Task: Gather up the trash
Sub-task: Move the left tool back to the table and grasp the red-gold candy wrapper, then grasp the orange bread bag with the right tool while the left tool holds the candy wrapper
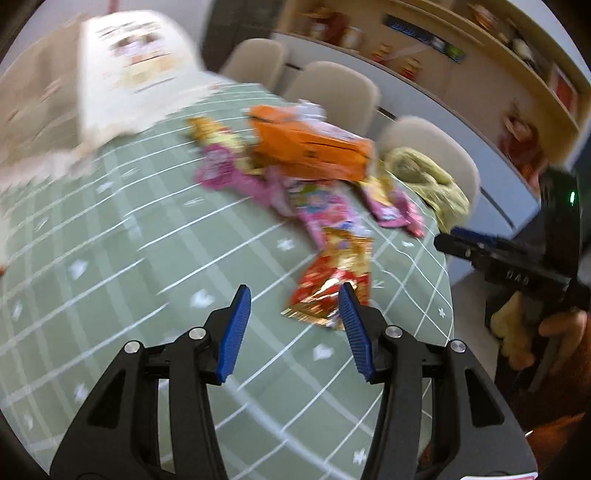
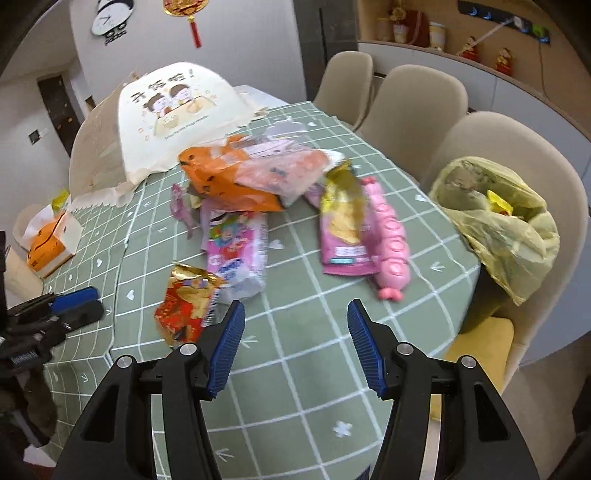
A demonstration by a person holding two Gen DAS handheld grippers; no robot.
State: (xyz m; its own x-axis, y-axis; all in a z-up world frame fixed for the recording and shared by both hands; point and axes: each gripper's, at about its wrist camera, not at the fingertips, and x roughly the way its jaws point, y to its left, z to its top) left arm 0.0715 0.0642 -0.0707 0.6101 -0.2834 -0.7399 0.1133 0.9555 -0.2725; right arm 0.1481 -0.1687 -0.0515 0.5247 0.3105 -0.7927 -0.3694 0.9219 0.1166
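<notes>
Soft, even indoor light, moderately bright, with faint shadows and no strong glare. The left wrist view is smeared by motion blur, worst at the far left. The right wrist view is sharper. Both bend straight lines near the dark, rounded edges.

Green checked tablecloth (image 2: 295, 332) covering the table; three beige chairs (image 2: 413, 99) standing along its far side; cream cartoon-printed cover (image 2: 173, 110) sitting at the far end; wall clock (image 2: 110, 16) hanging behind
</notes>
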